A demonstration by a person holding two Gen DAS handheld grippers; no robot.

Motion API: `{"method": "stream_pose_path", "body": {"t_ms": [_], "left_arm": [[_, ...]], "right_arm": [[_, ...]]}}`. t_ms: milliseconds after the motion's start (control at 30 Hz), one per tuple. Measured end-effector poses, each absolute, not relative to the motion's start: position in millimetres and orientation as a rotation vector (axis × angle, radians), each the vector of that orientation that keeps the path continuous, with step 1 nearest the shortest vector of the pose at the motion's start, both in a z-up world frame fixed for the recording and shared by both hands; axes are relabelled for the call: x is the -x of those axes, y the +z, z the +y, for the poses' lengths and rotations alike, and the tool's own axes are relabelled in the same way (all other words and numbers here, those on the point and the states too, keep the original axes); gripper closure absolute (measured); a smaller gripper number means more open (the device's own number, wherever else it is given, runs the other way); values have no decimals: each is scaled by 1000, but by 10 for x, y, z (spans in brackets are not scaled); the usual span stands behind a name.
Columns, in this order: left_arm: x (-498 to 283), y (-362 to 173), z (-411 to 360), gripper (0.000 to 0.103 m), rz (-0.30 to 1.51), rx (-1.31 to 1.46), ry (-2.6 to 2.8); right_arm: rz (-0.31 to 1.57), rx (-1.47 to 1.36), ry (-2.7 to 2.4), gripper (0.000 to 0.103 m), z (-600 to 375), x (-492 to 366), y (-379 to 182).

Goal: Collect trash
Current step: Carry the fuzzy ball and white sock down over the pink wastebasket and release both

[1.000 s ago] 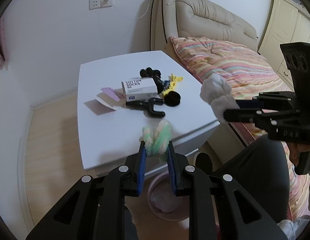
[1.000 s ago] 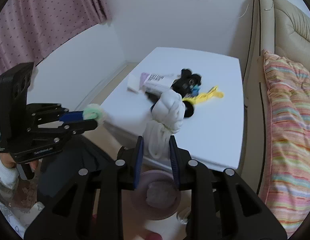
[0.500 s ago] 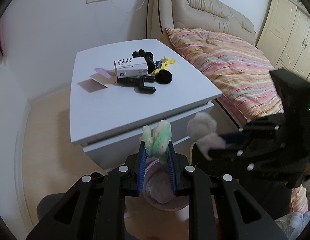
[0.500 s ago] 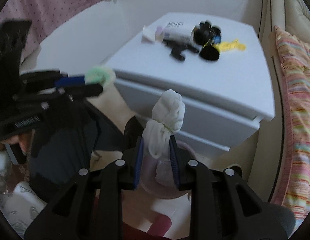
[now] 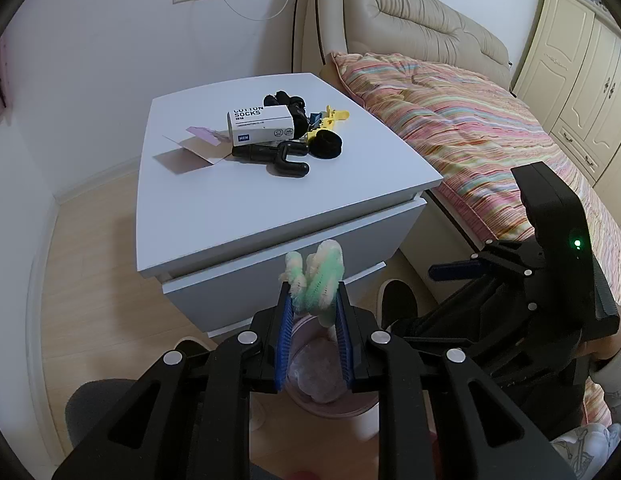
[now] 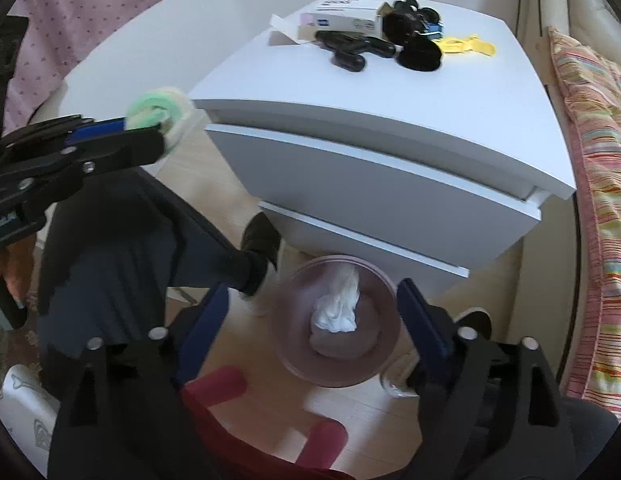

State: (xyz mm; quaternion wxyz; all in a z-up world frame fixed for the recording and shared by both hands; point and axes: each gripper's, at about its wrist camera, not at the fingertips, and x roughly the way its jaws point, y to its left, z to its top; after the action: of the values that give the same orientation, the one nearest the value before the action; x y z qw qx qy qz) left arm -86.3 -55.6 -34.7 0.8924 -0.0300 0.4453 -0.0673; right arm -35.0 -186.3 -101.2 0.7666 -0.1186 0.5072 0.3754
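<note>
While right tool [image 6: 310,316] opens: one bin [image 6: 335,368], one wad [image 6: 337,309] inside.

The white nightstand [image 5: 238,200] carries a sock box [image 5: 260,124], a black Y-shaped tool [image 5: 276,156], and a yellow clip [image 5: 334,114], beside the bed [image 5: 470,120].

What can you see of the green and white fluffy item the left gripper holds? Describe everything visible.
The green and white fluffy item is a soft, fuzzy bundle, mint green with cream patches, crumpled into lobes. It stands upright, pinched between the blue pads of the left gripper, its top poking above them. It hangs in front of the white nightstand, above the pink bin.
</note>
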Motion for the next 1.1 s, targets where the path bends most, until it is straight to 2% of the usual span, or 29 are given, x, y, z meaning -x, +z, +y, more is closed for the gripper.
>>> {"method": "stream_pose_path", "body": {"t_ms": [400,900,967,1067,1100], "left_arm": [[824,-428,-667,83,948,47,-170],[693,-749,-1027,82,1024,1,-235],[679,-752,-1066,78,1028,-4,-244],[647,-783,-1051,48,1041,9,-243],[643,-794,-1038,33,1044,19,-241]], "right_arm": [[1060,234,734,9,-2054,274,-850],[956,149,601,8,-2613,65,-460],[951,140,595,8,-2661,50,-438],[949,132,594,8,-2685,38,-430],[949,131,595,8,-2688,32,-429]]}}
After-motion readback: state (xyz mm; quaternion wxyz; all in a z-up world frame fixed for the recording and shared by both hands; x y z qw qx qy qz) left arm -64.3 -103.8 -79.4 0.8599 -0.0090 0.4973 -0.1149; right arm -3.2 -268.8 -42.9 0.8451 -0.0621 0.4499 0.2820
